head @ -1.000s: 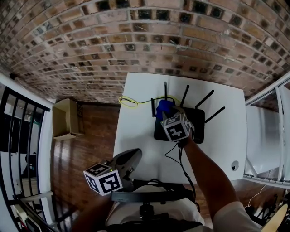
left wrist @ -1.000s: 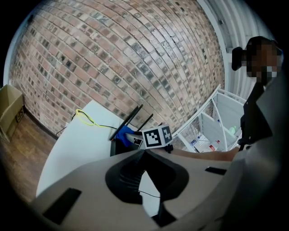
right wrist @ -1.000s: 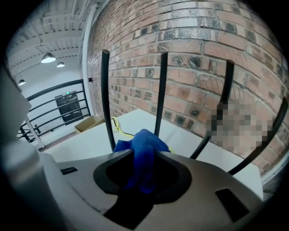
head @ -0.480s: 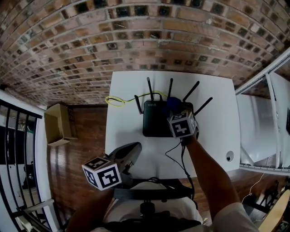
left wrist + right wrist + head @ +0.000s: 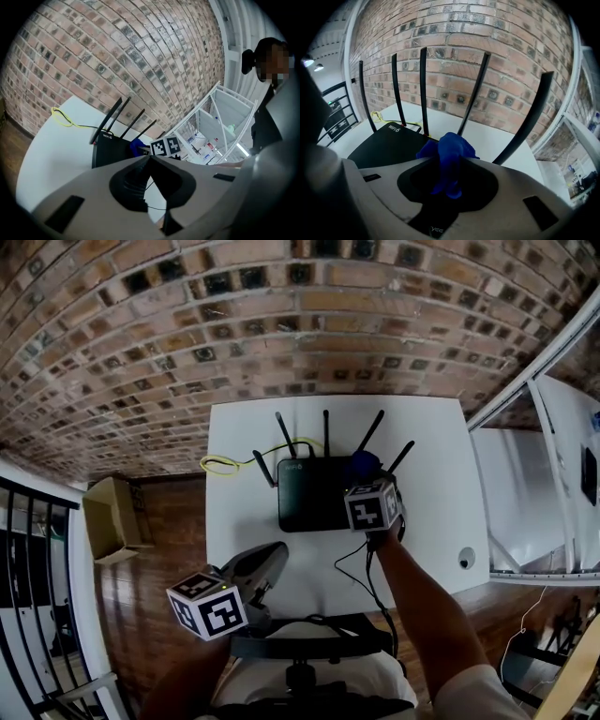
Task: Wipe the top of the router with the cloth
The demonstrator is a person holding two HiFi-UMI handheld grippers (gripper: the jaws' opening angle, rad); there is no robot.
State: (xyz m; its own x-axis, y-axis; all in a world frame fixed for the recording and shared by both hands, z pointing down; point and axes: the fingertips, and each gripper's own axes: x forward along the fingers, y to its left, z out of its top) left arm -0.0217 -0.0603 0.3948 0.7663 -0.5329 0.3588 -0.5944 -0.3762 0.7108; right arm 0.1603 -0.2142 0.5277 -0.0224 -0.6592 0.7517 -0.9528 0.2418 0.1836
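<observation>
- Head view: black router (image 5: 314, 493) sits mid tabletop (image 5: 244, 521), antennas up at its back edge toward the brick wall.
- Right gripper (image 5: 367, 476) is over the router's back-right corner, blue cloth (image 5: 364, 463) bunched at its tip between two antennas.
- Left gripper (image 5: 269, 559) hangs by the tabletop's near edge, well apart from the router.
- Yellow cable (image 5: 220, 465) loops on the tabletop left of the router. A cardboard box (image 5: 111, 518) stands on the floor to the left.
- Left gripper view: left gripper (image 5: 150, 157) has its jaws together with nothing between them. Router (image 5: 110, 150), cloth (image 5: 137, 145) and yellow cable (image 5: 63, 119) show beyond.
- Right gripper view: right gripper (image 5: 449, 164) is clamped on the cloth (image 5: 447, 145), which sticks up in a wad. Router (image 5: 389, 143) top lies just ahead-left. Can't tell whether the cloth touches it. Antennas (image 5: 423, 89) stand upright behind.
</observation>
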